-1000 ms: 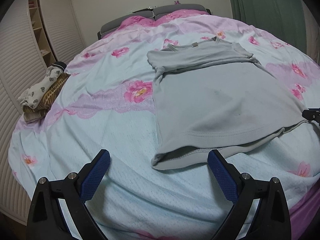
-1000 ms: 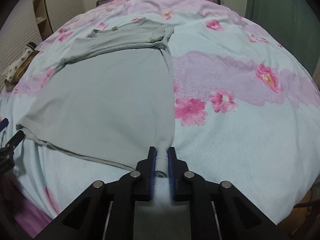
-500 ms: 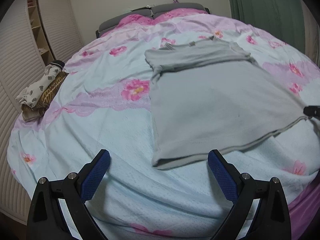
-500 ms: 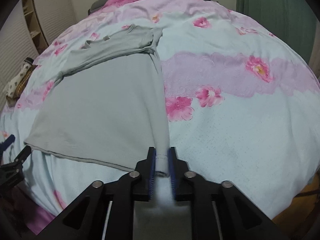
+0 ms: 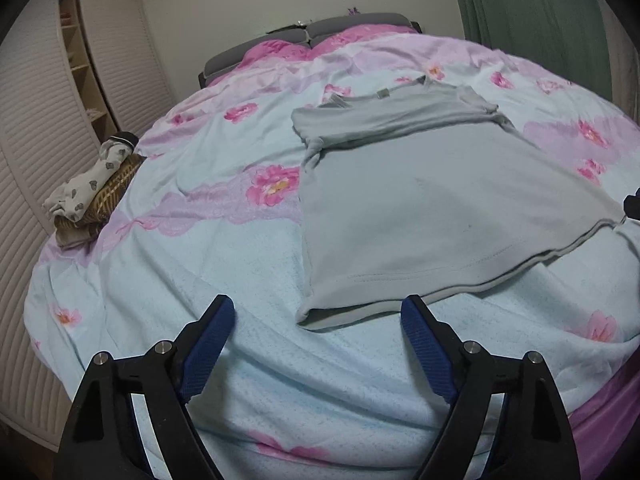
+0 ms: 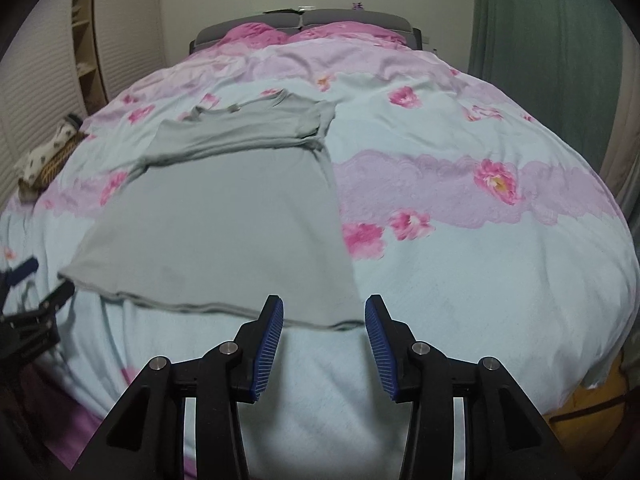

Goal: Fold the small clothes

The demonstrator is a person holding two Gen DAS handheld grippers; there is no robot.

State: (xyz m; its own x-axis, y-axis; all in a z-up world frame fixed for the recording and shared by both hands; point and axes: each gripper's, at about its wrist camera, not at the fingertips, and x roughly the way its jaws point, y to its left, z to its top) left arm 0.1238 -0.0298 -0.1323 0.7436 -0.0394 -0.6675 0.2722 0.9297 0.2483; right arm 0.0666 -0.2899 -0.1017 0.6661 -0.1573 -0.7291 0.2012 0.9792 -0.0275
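Lying flat on the bed (image 5: 200, 264) is a grey T-shirt (image 5: 432, 208), with its neck far away and its bottom edge close to both claws. Its sleeves are folded in across the top. The bed has a light blue cover with pink flowers on it.

The left claw (image 5: 318, 322) is wide open and holds nothing. The near left corner of the shirt's bottom edge sits between its two blue pads (image 5: 210, 344), seen from above.

The right claw (image 6: 324, 320) is open too, and holds nothing. The near right corner of the shirt (image 6: 224, 216) lies just in front of the gap between its blue pads (image 6: 270, 344).

A small pile of folded clothes (image 5: 90, 196) sits at the left side of the bed, well apart from the shirt.
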